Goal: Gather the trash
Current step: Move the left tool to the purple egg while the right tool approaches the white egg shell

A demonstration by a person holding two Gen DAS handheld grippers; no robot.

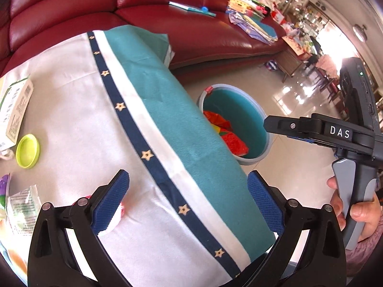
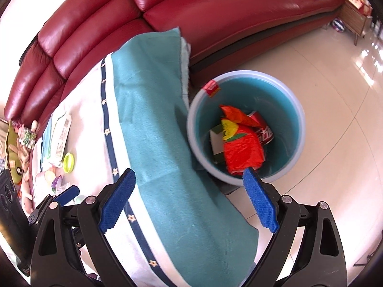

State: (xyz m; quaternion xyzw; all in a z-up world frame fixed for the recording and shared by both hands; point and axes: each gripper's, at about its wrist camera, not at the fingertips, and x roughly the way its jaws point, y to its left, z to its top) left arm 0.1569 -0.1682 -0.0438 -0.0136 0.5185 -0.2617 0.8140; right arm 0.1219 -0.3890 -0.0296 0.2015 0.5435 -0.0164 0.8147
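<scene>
The right claw (image 2: 189, 201) is spread wide and holds nothing; it hangs above the edge of the worktop (image 2: 95, 124), with the blue bin (image 2: 300, 141) on the floor at about one o'clock from it. The bin already holds trash: a red and yellow wrapper (image 2: 241, 148), a red can (image 2: 262, 129) and a white and green carton (image 2: 216, 142) lie inside, and a small red scrap (image 2: 211, 88) clings to the rim at eleven o'clock.

The left claw (image 1: 188, 202) is also spread wide and empty, over the white, navy and teal cloth (image 1: 153, 110) that covers the worktop. More trash waits at nine o'clock from it: a lime-green lid (image 1: 27, 151), a printed paper carton (image 1: 15, 110) and a clear crinkled wrapper (image 1: 22, 209). Something pink and white (image 1: 117, 216) sits partly hidden behind its left finger; what it is cannot be told.

Likely risks, as a judgement:
- The cloth hangs loose over the edge, just beside the bin, so a finger could snag it and drag the remaining trash off.
- The flat lid may slip from a shallow pinch.
- A release made too near the worktop edge could drop a piece on the tiled floor (image 2: 335, 76) beside the bin.
</scene>
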